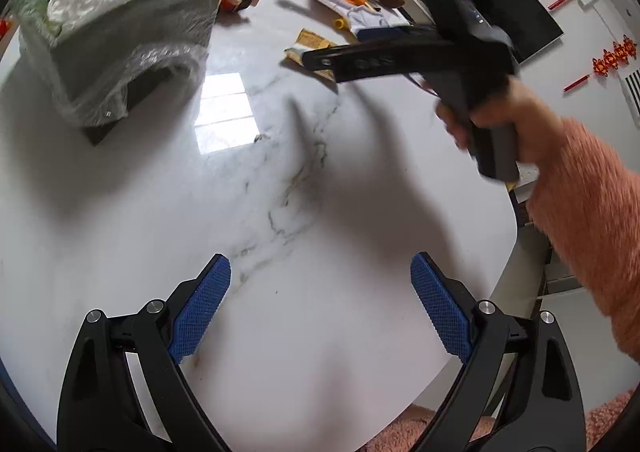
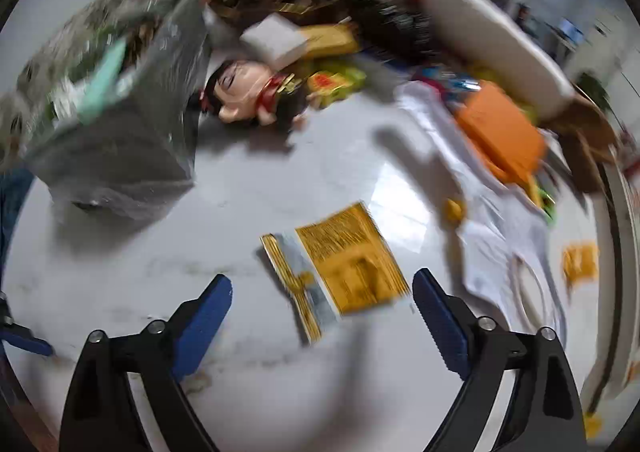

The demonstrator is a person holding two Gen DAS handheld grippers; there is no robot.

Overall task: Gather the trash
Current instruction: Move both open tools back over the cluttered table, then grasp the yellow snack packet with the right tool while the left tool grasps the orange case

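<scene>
A grey trash bin (image 1: 132, 39) lined with clear plastic and full of waste stands at the far left of the white marble table (image 1: 280, 191); it also shows in the right wrist view (image 2: 116, 147). A yellow wrapper (image 2: 344, 268) lies flat on the table just beyond my right gripper (image 2: 322, 284), which is open and empty. In the left wrist view the same wrapper (image 1: 308, 47) lies partly behind the right gripper's fingers (image 1: 360, 61). My left gripper (image 1: 320, 268) is open and empty over bare marble.
A doll (image 2: 248, 95), an orange box (image 2: 500, 131), white papers (image 2: 492, 219), a small yellow scrap (image 2: 580, 262) and other clutter lie along the table's far and right side. The table's rounded edge (image 1: 516, 228) is on the right.
</scene>
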